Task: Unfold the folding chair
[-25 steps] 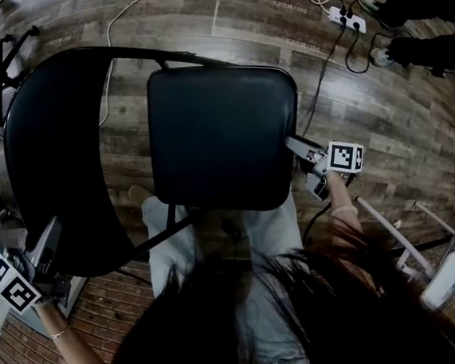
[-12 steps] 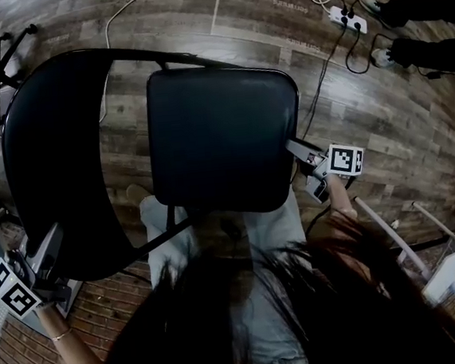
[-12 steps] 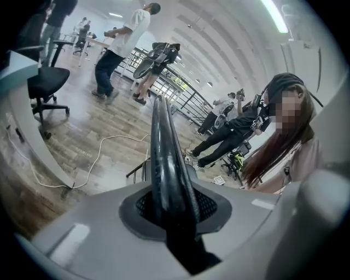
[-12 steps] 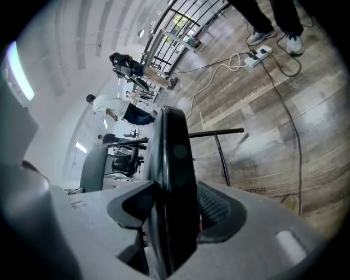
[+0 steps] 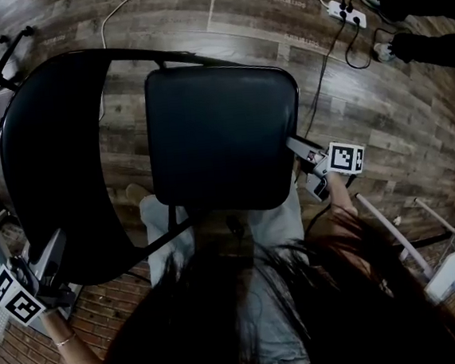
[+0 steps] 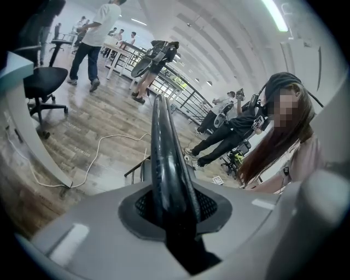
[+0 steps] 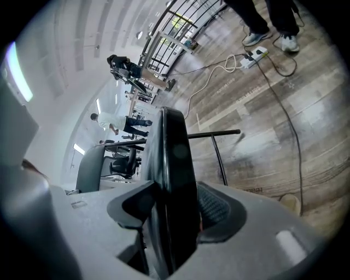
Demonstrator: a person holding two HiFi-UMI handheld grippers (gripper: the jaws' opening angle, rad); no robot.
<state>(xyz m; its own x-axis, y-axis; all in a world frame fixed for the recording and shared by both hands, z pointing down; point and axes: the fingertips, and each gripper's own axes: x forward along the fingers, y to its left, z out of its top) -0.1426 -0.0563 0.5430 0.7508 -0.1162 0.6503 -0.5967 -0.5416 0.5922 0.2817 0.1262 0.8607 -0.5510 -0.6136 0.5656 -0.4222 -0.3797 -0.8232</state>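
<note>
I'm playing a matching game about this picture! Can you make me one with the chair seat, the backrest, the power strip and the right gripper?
Things:
1. chair seat
2. chair backrest
3. power strip
4. right gripper

Descriptions:
A. white, top right of the head view
B. shut on the seat's edge
C. black cushion, middle of the head view
D. black curved panel, left of the seat

Pairs: 1-C, 2-D, 3-A, 4-B

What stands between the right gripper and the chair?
Nothing visible does. The right gripper already clamps the chair by its seat edge, with the pads directly on it.
</note>
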